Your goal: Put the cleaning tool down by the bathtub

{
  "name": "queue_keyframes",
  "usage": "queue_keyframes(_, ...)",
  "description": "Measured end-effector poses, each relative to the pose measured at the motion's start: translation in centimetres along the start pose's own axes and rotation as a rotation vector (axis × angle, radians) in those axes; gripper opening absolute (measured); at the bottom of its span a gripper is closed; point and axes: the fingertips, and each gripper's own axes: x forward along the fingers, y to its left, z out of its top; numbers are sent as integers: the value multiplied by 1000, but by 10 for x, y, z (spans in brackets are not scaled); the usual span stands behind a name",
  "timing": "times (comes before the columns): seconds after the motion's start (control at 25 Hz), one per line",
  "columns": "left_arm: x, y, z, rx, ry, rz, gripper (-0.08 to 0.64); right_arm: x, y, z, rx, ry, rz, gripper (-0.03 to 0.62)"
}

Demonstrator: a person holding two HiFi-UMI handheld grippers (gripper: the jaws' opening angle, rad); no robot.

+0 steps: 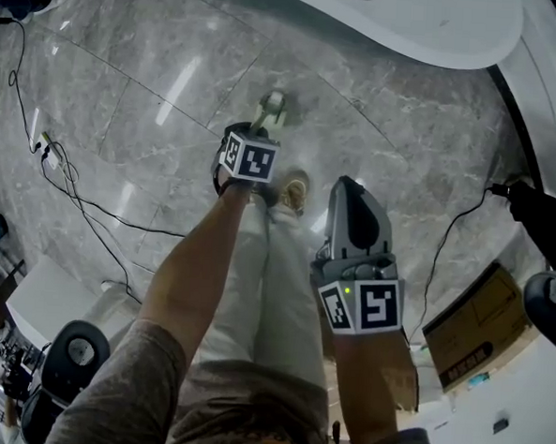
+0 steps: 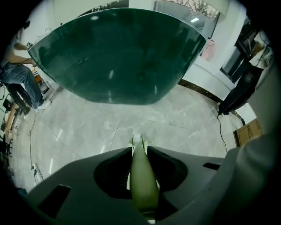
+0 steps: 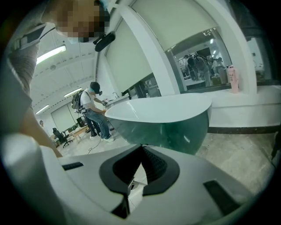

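The cleaning tool (image 2: 142, 176) is a small brush with an olive-green handle and a pale bristled head (image 2: 138, 140). My left gripper (image 2: 139, 151) is shut on the handle, and the tool points out past the jaws toward the marble floor. In the head view the left gripper (image 1: 255, 135) hangs over the floor with the tool's head (image 1: 274, 104) sticking out toward the bathtub (image 1: 412, 27). The tub's dark green side (image 2: 118, 57) fills the top of the left gripper view. My right gripper (image 1: 348, 185) is shut and empty, held beside my legs; its view looks at the bathtub (image 3: 167, 118).
Black cables (image 1: 73, 194) trail over the grey marble floor at the left, and another cable (image 1: 450, 246) runs at the right. A cardboard box (image 1: 473, 332) sits at the lower right, an office chair (image 1: 73, 354) at the lower left. A person (image 3: 94, 110) stands behind the tub.
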Motion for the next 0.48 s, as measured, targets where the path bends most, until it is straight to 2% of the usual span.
queue_keyframes(0.48, 13, -4, 8, 23, 39, 12, 120, 4, -3, -2, 10, 13, -2, 0)
